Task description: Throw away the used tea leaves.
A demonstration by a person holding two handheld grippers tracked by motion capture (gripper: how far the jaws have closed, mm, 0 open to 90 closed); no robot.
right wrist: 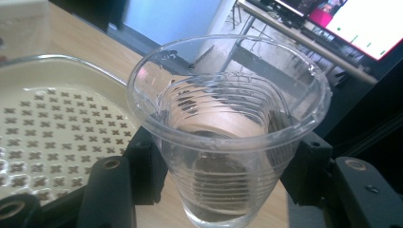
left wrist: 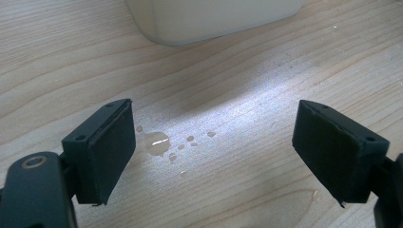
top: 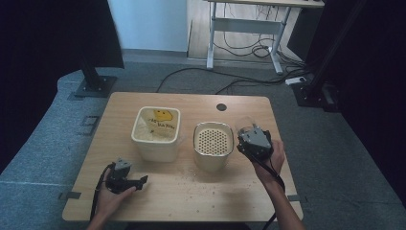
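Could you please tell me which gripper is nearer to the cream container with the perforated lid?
The right. The right gripper, shut on a clear plastic cup, is just beside the perforated container; the left gripper rests open on the table's near left.

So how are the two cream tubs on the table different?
The left tub is bigger and squarish, with a yellow print inside; the right tub is smaller and rounder. The left tub is open on top, while a lid full of holes covers the right tub. Both are cream and stand upright on the table.
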